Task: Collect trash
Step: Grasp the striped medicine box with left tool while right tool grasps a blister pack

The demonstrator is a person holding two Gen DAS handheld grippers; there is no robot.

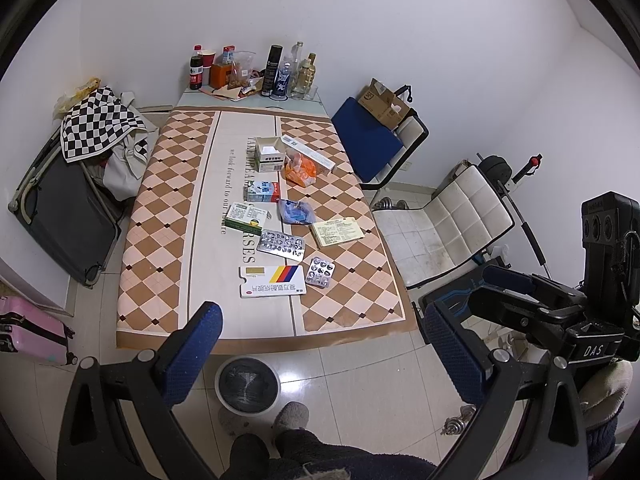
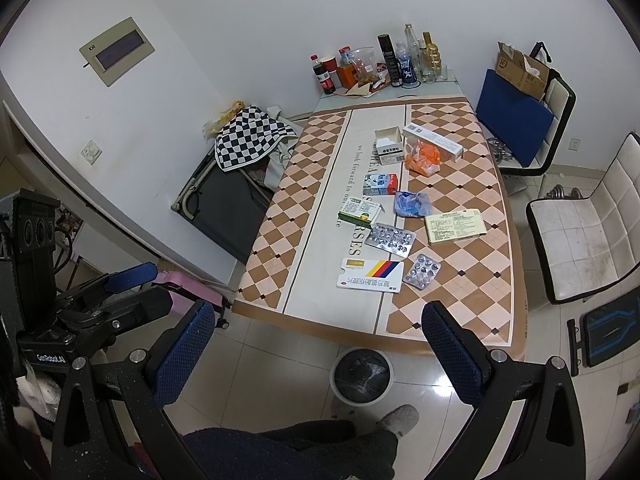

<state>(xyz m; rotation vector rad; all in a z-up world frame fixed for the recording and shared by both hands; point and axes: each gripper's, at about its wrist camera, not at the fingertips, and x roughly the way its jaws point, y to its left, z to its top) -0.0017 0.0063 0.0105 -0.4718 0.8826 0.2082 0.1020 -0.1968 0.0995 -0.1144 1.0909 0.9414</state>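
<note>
Trash lies on the checkered table (image 1: 160, 240) (image 2: 280, 248): a white medicine box with coloured stripes (image 1: 272, 281) (image 2: 370, 275), two silver blister packs (image 1: 281, 245) (image 1: 320, 272) (image 2: 390, 239) (image 2: 421, 271), a yellow leaflet (image 1: 338, 232) (image 2: 454, 226), a blue wrapper (image 1: 295, 212) (image 2: 412, 204), an orange bag (image 1: 300, 170) (image 2: 422, 159), and several small boxes (image 1: 246, 218). A round bin with a black liner (image 1: 247, 384) (image 2: 362, 376) stands on the floor by the near edge. My left gripper (image 1: 324, 352) and right gripper (image 2: 320, 356) are open, empty, above the floor short of the table.
Bottles, a cup and snacks (image 1: 256, 72) (image 2: 380, 64) crowd the far end. Two white chairs (image 1: 440, 232) (image 2: 580, 232) stand right, one with a blue cushion and cardboard box (image 1: 382, 102). A folded cot with checkered cloth (image 1: 96, 124) is left. A pink suitcase (image 1: 28, 332) stands near left.
</note>
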